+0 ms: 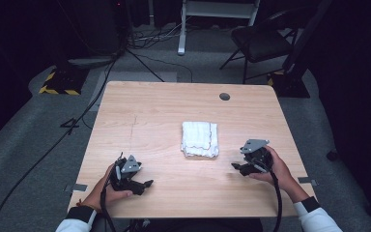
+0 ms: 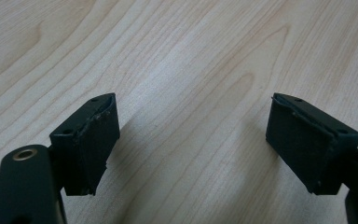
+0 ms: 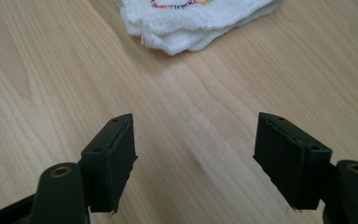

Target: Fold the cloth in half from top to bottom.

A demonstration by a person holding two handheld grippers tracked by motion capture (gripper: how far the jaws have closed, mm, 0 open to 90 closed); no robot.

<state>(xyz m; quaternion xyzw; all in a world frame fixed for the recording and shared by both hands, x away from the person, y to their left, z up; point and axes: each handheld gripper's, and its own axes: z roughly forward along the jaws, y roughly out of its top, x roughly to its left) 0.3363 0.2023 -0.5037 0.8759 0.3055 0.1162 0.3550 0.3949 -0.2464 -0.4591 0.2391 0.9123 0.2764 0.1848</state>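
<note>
Pale wood-grain table [image 1: 174, 104], rectangular with rounded corners; folded white terry towel [image 1: 200, 139] right of centre (right gripper view adds multicoloured stitching on it); left gripper [image 1: 145, 185] near front-left, jaws spread over bare wood; right gripper [image 1: 236, 166] just beside towel's near-right corner, jaws apart, holding nothing.

Towels: one folded white towel [image 1: 200, 139] on the table
Tables: one wooden table [image 1: 164, 108]
Grippers: two, a left gripper [image 1: 146, 185] and a right gripper [image 1: 235, 166]
Hands: two
Chairs: one black chair [image 1: 261, 41] beyond the table
Table holes: one round grommet [image 1: 224, 96]
</note>
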